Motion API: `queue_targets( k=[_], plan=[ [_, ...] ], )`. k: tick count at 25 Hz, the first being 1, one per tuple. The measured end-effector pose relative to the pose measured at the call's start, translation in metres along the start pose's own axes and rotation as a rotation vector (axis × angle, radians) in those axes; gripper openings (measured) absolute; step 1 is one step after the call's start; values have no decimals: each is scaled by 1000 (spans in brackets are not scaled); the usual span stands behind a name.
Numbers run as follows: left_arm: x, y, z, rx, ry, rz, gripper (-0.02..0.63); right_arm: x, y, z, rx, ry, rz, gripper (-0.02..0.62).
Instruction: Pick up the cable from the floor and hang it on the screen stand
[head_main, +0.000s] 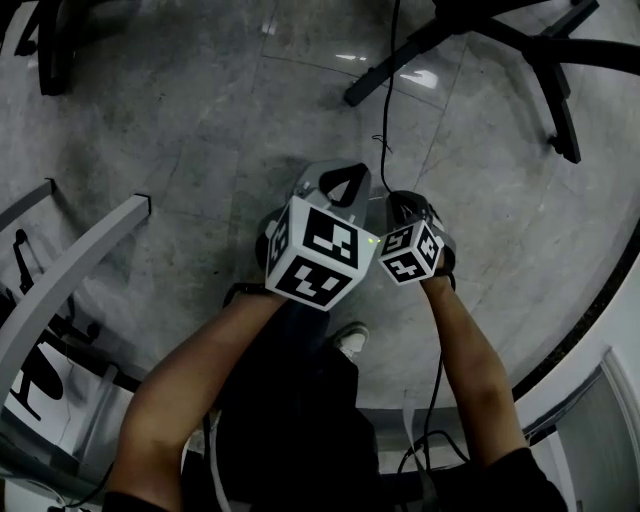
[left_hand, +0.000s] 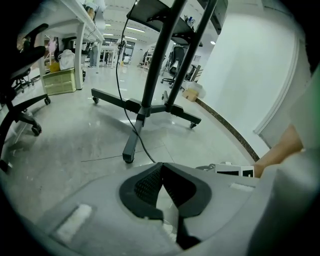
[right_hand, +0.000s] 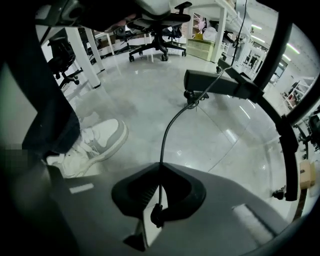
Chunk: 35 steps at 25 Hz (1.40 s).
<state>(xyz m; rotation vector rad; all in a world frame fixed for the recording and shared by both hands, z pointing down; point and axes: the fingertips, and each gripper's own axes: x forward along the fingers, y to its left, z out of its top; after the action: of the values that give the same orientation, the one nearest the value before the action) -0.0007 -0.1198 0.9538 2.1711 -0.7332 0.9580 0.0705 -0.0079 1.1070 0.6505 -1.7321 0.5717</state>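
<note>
Both grippers held close together, low over the grey floor (head_main: 200, 150), in front of the person's white shoe (head_main: 350, 340)

Right gripper (head_main: 405, 207): jaws pressed together on the cable (right_hand: 166, 131). The thin black line is pinched between the pads, with a short dark end piece showing just behind the grip. From the jaws the cable rises clear of the floor and curves away to the far side. It meets the near leg of the screen stand (right_hand: 220, 82), where a small tangle sits against the leg.

Left gripper (left_hand: 161, 172): jaws closed tip to tip, nothing between them. It is just left of the right gripper, the marker cubes almost touching.

Head view: the cable (head_main: 386, 110) runs far from the right gripper toward the black legs of the screen stand (head_main: 450, 30), far right.

Surroundings:
- the stand's splayed legs on castors spread across the floor ahead
- its two slanted posts (left_hand: 152, 75) rise to a dark panel at the top
- office chair (right_hand: 157, 25) far left in the right gripper view, white counter leg (right_hand: 86, 55) nearer
- grey counter frame (head_main: 80, 265) at near left
- wall with dark skirting (head_main: 590, 315) along the right
</note>
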Motion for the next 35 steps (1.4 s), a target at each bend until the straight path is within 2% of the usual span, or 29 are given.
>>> queue_targets(
  k=[9, 19, 29, 35],
  plan=[
    [-69, -40, 28, -10, -50, 27, 0, -104, 8, 32, -68, -87, -33, 15],
    [-162, -79, 79, -11, -132, 69, 0, -239, 23, 73, -145, -223, -90, 14],
    [-247, -124, 151, -26, -258, 94, 0, -391, 0, 120, -248, -340, -217, 15],
    [-302, -147, 198, 6, -334, 83, 0, -490, -24, 161, -283, -439, -321, 15]
  ],
)
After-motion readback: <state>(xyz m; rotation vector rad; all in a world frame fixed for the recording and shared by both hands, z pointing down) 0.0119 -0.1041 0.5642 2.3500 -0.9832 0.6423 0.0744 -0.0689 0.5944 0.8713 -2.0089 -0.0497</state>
